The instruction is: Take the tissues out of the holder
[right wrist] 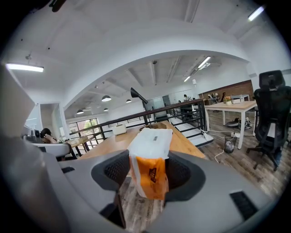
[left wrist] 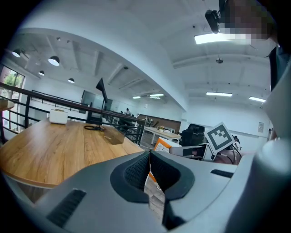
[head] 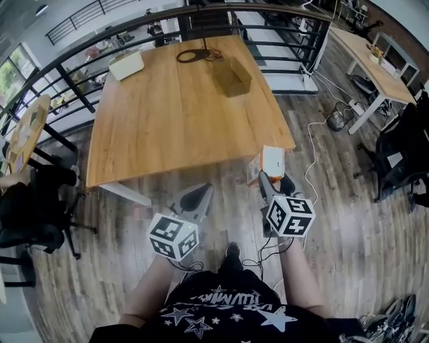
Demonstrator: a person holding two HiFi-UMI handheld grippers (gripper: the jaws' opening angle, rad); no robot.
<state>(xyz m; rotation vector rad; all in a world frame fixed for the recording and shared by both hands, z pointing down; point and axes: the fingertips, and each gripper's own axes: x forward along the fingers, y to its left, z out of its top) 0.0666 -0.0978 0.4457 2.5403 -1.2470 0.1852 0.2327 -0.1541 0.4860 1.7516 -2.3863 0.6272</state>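
An orange and white tissue pack is clamped between the jaws of my right gripper, off the near right corner of the wooden table and above the floor. The right gripper view shows the pack upright, with the pads of my right gripper pressing on both its sides. The brown holder box stands on the far side of the table, well apart from both grippers. My left gripper hangs shut over the floor to the left of the right one. Its jaws meet with nothing held.
A white box and a coiled black cable lie at the table's far end. A black railing runs behind the table. An office chair stands at the right, cables trail on the floor, and a dark chair is at the left.
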